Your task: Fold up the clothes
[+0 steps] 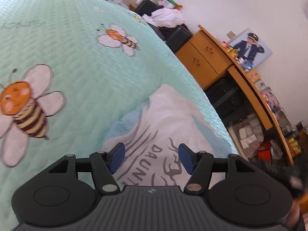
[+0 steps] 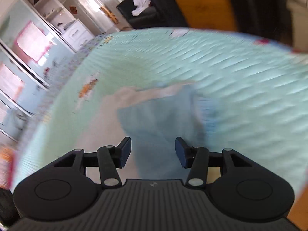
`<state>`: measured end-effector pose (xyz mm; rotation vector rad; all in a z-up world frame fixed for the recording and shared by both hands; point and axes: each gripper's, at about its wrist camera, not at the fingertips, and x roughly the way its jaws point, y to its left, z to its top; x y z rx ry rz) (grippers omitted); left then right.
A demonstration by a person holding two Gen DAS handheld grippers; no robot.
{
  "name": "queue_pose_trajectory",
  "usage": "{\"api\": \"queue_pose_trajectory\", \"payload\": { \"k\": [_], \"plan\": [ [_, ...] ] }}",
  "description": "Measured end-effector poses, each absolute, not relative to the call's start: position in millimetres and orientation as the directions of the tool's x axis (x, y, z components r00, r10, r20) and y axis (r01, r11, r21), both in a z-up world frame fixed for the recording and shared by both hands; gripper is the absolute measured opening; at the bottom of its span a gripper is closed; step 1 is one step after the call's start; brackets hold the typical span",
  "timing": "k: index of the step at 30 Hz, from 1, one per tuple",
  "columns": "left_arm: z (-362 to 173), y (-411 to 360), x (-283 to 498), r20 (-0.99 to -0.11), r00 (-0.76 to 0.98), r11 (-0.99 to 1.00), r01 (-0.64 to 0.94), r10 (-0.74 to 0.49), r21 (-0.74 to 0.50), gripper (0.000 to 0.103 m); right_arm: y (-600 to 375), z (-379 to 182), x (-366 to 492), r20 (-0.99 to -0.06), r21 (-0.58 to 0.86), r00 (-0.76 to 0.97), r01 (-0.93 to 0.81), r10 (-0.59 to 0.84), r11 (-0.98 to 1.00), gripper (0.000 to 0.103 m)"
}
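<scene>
A white T-shirt (image 1: 169, 119) with pale blue sleeves and grey lettering lies on the mint bee-print bedspread (image 1: 77, 67). My left gripper (image 1: 151, 158) hovers over the printed chest, open, with nothing between its blue pads. In the blurred right wrist view the same shirt (image 2: 123, 111) shows a light blue sleeve (image 2: 159, 119) just ahead of my right gripper (image 2: 153, 152). That gripper is open too, its pads apart above the blue cloth and holding nothing.
A wooden desk with drawers (image 1: 204, 57) stands along the bed's right side, with a framed picture (image 1: 250, 48) and clutter on top. A dark seat with white clothes (image 1: 165, 17) sits beyond the bed. White cabinets (image 2: 73, 19) line the far wall.
</scene>
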<state>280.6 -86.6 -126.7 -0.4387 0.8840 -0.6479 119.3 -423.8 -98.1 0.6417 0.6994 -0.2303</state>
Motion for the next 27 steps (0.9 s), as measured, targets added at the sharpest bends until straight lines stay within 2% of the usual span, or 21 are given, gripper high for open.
{"api": "queue_pose_trajectory", "payload": {
  "k": [3, 6, 9, 11, 13, 15, 17, 18, 22, 24, 27],
  "plan": [
    [-112, -81, 274, -0.535, 0.498, 0.72, 0.33, -0.682, -0.611, 0.065, -386, -84, 80, -0.63, 0.377, 0.777, 0.291, 0.012, 0.879, 0.055],
    [-98, -82, 264, -0.53, 0.501, 0.72, 0.351, -0.684, -0.598, 0.066, -342, -89, 62, -0.649, 0.234, 0.76, 0.154, 0.037, 0.96, 0.06],
    [-84, -79, 249, -0.523, 0.501, 0.717, 0.378, -0.69, -0.585, 0.066, -339, -105, 49, -0.705, 0.104, 0.704, 0.22, -0.084, 0.97, 0.057],
    [-75, -76, 235, -0.523, 0.496, 0.717, 0.406, -0.693, -0.566, 0.066, -350, -100, 33, -0.688, 0.086, 0.708, 0.296, -0.158, 0.951, 0.057],
    [-67, -79, 220, -0.542, 0.486, 0.728, 0.436, -0.685, -0.529, 0.066, -352, -82, 18, -0.647, 0.128, 0.745, 0.313, -0.16, 0.941, 0.057],
    [-59, -92, 204, -0.588, 0.483, 0.758, 0.472, -0.649, -0.45, 0.066, -345, -61, 12, -0.618, 0.137, 0.769, 0.31, -0.164, 0.941, 0.059],
    [-49, -109, 188, -0.636, 0.49, 0.788, 0.509, -0.596, -0.346, 0.066, -333, -43, 17, -0.623, 0.114, 0.762, 0.308, -0.173, 0.945, 0.07],
    [-43, -117, 180, -0.652, 0.502, 0.798, 0.529, -0.568, -0.288, 0.066, -326, -37, 21, -0.625, 0.106, 0.761, 0.303, -0.174, 0.947, 0.072],
    [-18, -129, 152, -0.658, 0.596, 0.838, 0.536, -0.459, -0.099, 0.066, -307, -13, 36, -0.63, 0.051, 0.745, 0.322, -0.22, 0.945, 0.074],
    [-9, -124, 145, -0.641, 0.637, 0.856, 0.513, -0.428, -0.062, 0.07, -305, -3, 41, -0.634, 0.053, 0.738, 0.339, -0.23, 0.939, 0.074],
    [-2, -113, 140, -0.634, 0.649, 0.867, 0.493, -0.42, -0.07, 0.071, -303, 3, 44, -0.636, 0.073, 0.735, 0.36, -0.235, 0.93, 0.075]
  ]
}}
